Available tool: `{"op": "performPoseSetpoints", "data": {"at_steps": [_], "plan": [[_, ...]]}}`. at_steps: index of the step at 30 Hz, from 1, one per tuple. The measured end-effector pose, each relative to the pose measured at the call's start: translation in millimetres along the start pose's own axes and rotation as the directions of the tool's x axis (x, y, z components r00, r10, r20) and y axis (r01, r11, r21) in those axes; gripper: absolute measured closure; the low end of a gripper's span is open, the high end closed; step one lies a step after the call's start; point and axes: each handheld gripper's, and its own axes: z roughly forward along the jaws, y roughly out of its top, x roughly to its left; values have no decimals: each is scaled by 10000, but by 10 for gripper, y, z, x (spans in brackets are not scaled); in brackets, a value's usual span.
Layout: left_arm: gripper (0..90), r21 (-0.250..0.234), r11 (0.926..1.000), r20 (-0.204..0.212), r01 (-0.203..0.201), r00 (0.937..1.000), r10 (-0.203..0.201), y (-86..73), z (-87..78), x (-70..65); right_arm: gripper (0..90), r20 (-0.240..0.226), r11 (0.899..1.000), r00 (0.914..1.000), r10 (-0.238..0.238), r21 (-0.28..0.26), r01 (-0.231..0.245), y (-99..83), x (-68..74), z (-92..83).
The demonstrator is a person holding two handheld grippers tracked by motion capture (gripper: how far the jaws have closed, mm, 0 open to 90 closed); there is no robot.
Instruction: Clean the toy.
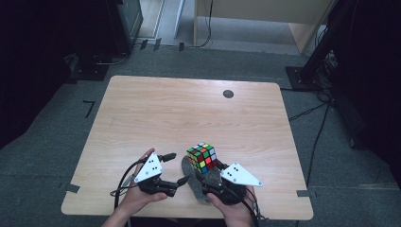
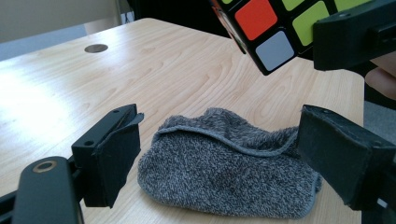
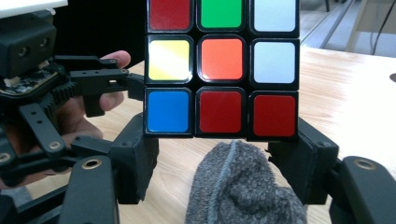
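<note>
**Desk:** What is the subject?

**Photographer:** A scrambled puzzle cube (image 1: 202, 157), held just above the counter (image 1: 156, 109) near its front edge, at about five o'clock from the counter's middle. The right claw (image 3: 219, 140) pinches it across its lower layer, one black pad on each side, as the right gripper view shows. Under the cube lies a crumpled grey cloth (image 2: 229, 163); whether the two touch I cannot tell.

**Desk:** And the other hand?

**Photographer:** The left claw (image 2: 224, 154) stands spread, with the cloth lying between its pads and neither pad pressing on it. In the high view it sits at nine o'clock from the cube, just beside it.

**Desk:** Where is the risk?

**Photographer:** My reading: the grip is low on the cube, so most of its weight rides above the pads. A tilt of the wrist could let it roll out and drop onto the cloth or the bare wood. The cube's layers also turn freely, so a sideways push could twist the bottom layer instead of moving the whole thing.

**Desk:** Anything from the cloth?

**Photographer:** It is soft and bunched. If the left claw closes on one fold alone, the rest may drag, snag the cube's corner and nudge it loose. The two claws are close enough to knock together.

**Desk:** Beyond that?

**Photographer:** A dark round plug (image 1: 228, 93) at one o'clock, well apart.
</note>
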Motion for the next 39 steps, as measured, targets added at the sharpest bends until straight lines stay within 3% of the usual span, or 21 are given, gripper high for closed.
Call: {"op": "performPoseSetpoints", "data": {"at_steps": [4,8,10,14,19,22,26,29,35,37,39], "plan": [[141,1,10000,102,-38,9999,38,-8,4,-34,348,-41,9992,9992,389,104,-389,33,1,-16],[141,134,9996,119,-258,9996,257,-35,61,-94,348,-524,9967,9955,788,259,-775,51,25,-22],[141,110,9983,84,-577,9983,576,-26,79,-152,347,-620,9960,9952,762,510,-731,36,38,10],[142,-116,9948,242,-1008,9946,1011,-13,83,-247,347,-918,9902,9883,1218,799,-1146,22,25,47],[151,-265,9895,43,-1422,9898,1423,-18,103,-307,347,-1312,9789,9739,1850,1118,-1709,27,-3,60],[169,-302,9882,-282,-1504,9884,1495,-8,100,-330,347,-1414,9710,9664,2145,1377,-1954,29,-14,81],[210,-457,9794,-772,-1967,9782,1928,-10,97,-385,346,-1601,9554,9475,2768,1512,-2536,53,-44,51],[214,-471,9769,-997,-2085,9741,2031,-11,96,-379,346,-1763,9454,9328,3144,1469,-2909,69,-82,29],[212,-548,9774,-1391,-2041,9709,1949,2,66,-316,347,-1772,9412,9300,3221,1658,-2944,58,-109,32],[210,-592,9777,-1315,-2013,9725,1923,5,67,-319,348,-1769,9399,9301,3220,1777,-2916,42,-96,54],[216,-636,9742,-1265,-2165,9701,2073,7,80,-354,347,-1905,9319,9205,3411,1973,-3044,21,-84,85]]}}
